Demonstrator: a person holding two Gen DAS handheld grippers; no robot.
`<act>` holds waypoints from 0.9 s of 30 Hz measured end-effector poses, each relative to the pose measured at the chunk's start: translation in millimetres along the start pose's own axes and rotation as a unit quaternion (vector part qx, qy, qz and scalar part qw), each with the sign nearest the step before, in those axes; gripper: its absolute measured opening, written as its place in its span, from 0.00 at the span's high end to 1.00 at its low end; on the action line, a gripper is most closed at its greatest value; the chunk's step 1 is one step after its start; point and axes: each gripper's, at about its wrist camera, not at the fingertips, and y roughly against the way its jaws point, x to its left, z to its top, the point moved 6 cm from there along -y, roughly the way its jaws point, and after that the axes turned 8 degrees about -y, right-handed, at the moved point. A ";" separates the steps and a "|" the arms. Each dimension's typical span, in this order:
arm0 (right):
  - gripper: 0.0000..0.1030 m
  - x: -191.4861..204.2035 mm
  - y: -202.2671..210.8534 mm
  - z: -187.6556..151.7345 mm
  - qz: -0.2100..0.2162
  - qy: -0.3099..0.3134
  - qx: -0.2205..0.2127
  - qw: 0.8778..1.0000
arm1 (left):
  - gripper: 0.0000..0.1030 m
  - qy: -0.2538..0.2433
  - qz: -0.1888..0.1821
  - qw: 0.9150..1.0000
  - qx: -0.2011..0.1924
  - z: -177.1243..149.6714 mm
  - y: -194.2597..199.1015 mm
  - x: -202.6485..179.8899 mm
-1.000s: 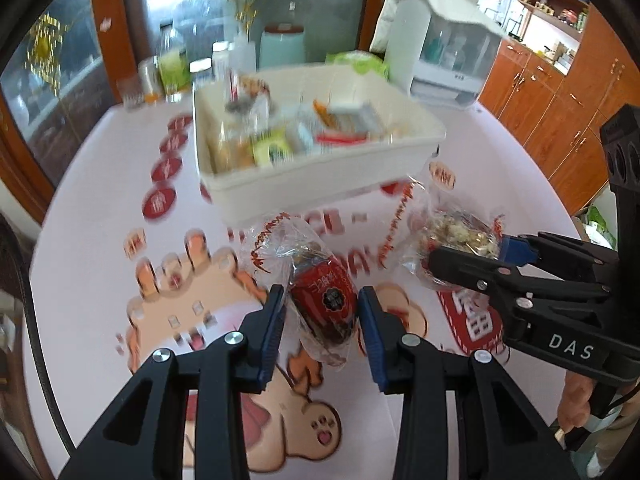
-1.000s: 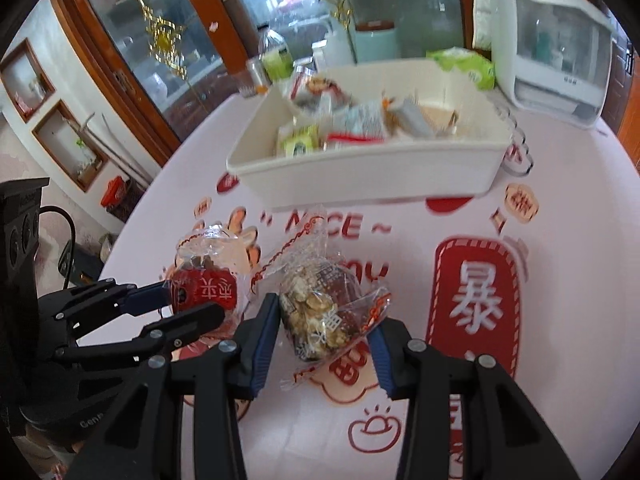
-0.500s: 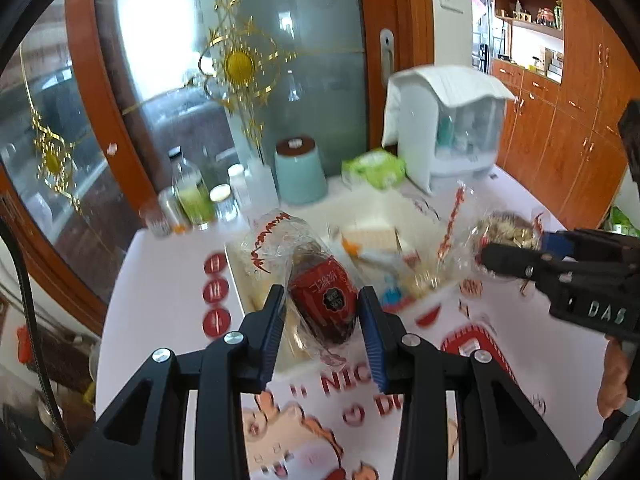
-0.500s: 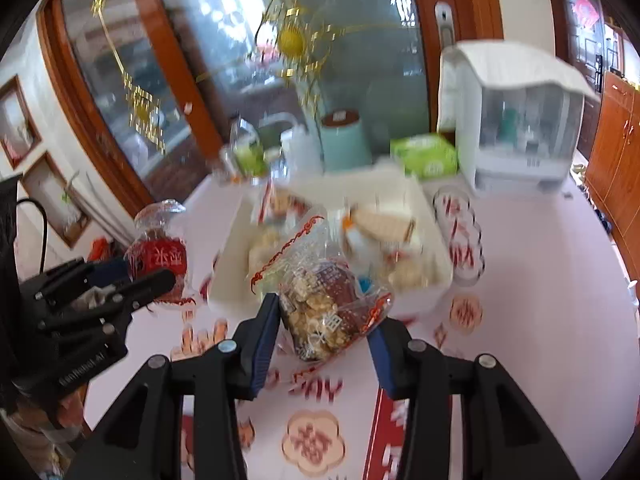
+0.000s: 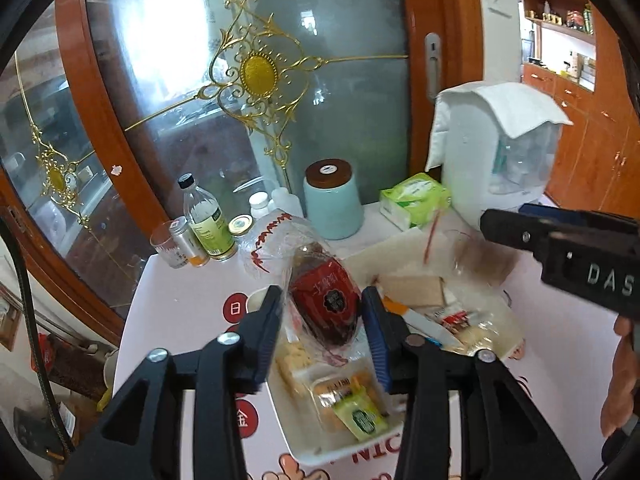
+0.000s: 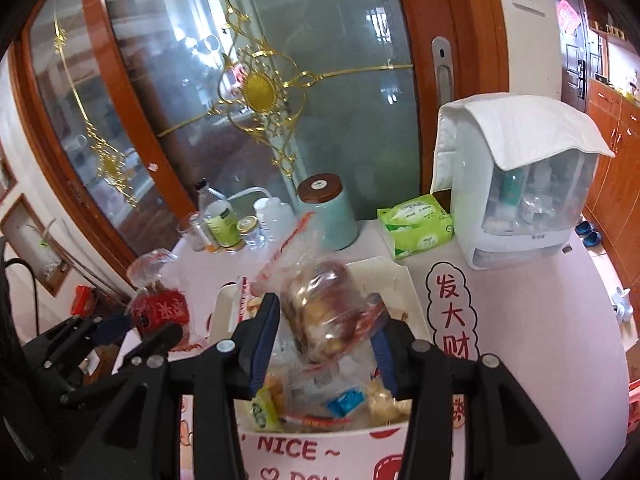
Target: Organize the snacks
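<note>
My left gripper (image 5: 325, 330) is shut on a clear bag with a red label (image 5: 323, 303) and holds it in the air over the white snack bin (image 5: 304, 450). My right gripper (image 6: 326, 342) is shut on a clear bag of mixed snacks (image 6: 326, 320), also above the bin (image 6: 414, 292), which holds several packets. The left gripper and its red-label bag (image 6: 160, 308) show at the left of the right wrist view. The right gripper's arm (image 5: 568, 248) shows at the right of the left wrist view.
At the table's far edge stand a teal canister (image 5: 333, 204), bottles and jars (image 5: 206, 224), a green tissue pack (image 5: 416, 200) and a white cabinet with a cloth on it (image 5: 500, 148). A glass door with gold ornament (image 5: 260, 72) is behind.
Both grippers have lifted their bags off the tablecloth and carried them forward. The bags now hang over the bin.
</note>
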 end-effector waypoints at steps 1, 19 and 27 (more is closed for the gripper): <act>0.53 0.0 -6.7 3.1 -0.003 0.000 0.002 1.000 | 0.29 -0.003 -0.004 1.000 0.006 0.6 -7.7 -0.1; 0.40 -15.0 -46.0 -23.3 -0.037 0.000 0.050 0.998 | 0.05 0.052 -0.013 0.997 0.055 -36.2 -38.9 -1.8; 0.40 -29.3 -27.6 -48.8 -0.043 0.005 0.057 0.997 | 0.05 0.068 -0.017 0.996 0.060 -57.0 -17.2 -11.9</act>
